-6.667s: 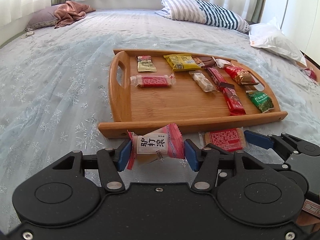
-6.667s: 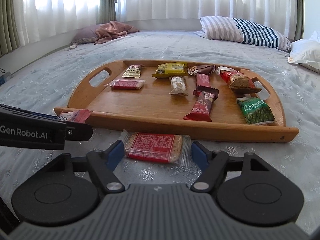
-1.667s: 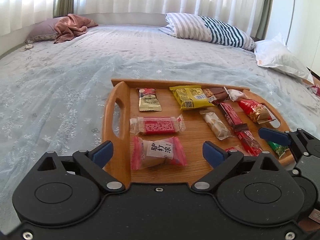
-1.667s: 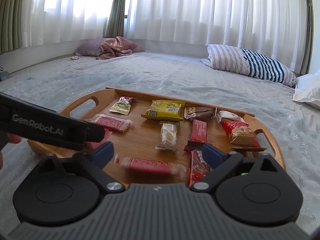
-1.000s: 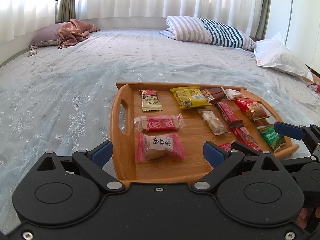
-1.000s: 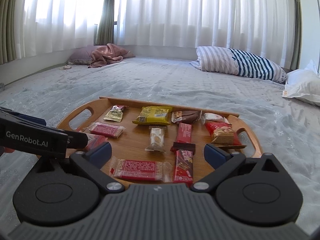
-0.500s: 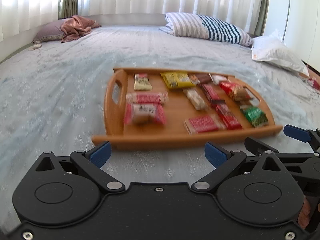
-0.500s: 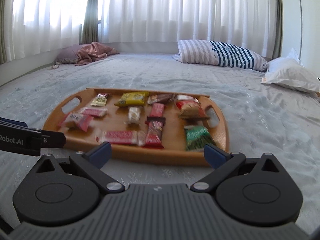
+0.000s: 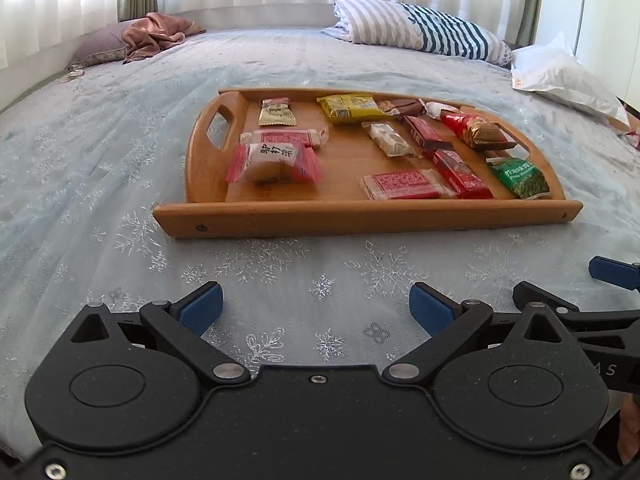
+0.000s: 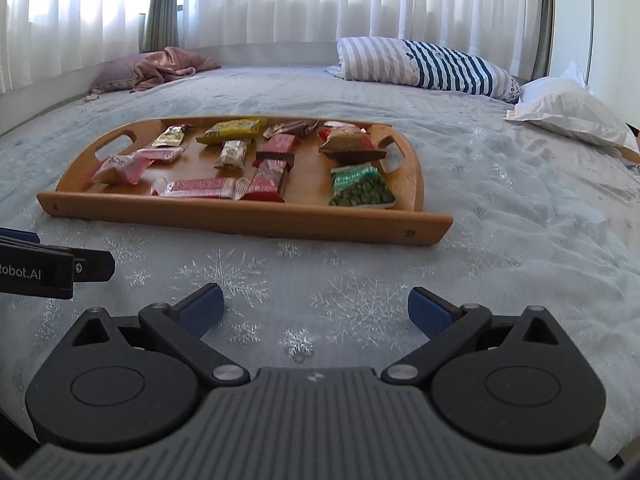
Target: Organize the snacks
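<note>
A wooden tray (image 9: 360,218) with two cut-out handles lies on the bed and holds several wrapped snacks. Among them are a pink-ended pastry pack (image 9: 274,160), a flat red bar (image 9: 402,185), a green pea pack (image 9: 518,176) and a yellow pack (image 9: 348,109). The tray also shows in the right wrist view (image 10: 256,216). My left gripper (image 9: 316,308) is open and empty over the bedspread, short of the tray's front rim. My right gripper (image 10: 314,308) is open and empty too, to the right of the left one.
The pale blue snowflake bedspread (image 9: 80,152) covers the whole bed. A striped pillow (image 9: 420,32) and a white pillow (image 9: 560,76) lie at the back right. A mauve pillow with a pink cloth (image 9: 136,40) lies at the back left, under curtained windows.
Both grippers have let their snacks go on the tray and drawn back and down, away from it. The pastry pack and the red bar now lie on the tray's front part.
</note>
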{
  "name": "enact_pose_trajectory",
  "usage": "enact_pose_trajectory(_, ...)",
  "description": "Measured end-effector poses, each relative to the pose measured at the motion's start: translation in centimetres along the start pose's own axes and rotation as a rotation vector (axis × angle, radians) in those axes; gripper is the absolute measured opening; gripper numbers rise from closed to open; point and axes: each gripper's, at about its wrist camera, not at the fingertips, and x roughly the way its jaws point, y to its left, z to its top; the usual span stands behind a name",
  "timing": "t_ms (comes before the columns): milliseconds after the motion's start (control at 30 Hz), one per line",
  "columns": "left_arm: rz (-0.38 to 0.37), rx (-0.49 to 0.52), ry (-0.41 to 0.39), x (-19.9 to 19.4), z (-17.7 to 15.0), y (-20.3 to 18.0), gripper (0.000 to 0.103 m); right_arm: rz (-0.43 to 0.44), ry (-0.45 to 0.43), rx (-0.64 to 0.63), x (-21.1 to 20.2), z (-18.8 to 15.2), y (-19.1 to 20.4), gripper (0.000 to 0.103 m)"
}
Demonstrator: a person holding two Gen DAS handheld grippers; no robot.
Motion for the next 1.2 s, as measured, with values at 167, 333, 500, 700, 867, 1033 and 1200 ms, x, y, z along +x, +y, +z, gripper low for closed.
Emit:
enact_pose_trajectory(167,0.008,0.024,0.001,0.6,0.3,-0.3,0.102,0.013,0.014,0.017,0.6,0.2,-0.1,0.103)
enact_pose_trajectory(333,-0.003,0.02,0.015,1.3,0.6,-0.2,0.103,0.028,0.033,0.031,1.1,0.4,-0.3,0.103)
enact_pose_trajectory(500,-0.011,0.025,0.013,1.6,0.7,0.0,0.103,0.031,0.033,0.031,1.4,0.4,-0.2,0.103)
enact_pose_trajectory(700,-0.014,0.028,-0.002,1.8,0.6,0.0,0.103,0.03,0.023,0.029,1.4,0.2,-0.2,0.103)
enact_pose_trajectory(867,-0.013,0.027,-0.012,2.0,0.5,-0.1,0.103,0.032,0.009,0.032,1.4,0.0,-0.2,0.103)
enact_pose_trajectory(1033,-0.008,0.028,-0.017,2.2,0.5,-0.1,0.103,0.034,0.007,0.031,1.5,0.1,-0.2,0.103)
enact_pose_trajectory(1200,-0.012,0.026,-0.013,2.2,0.5,-0.2,0.103,0.031,0.012,0.032,1.6,0.2,-0.2,0.103)
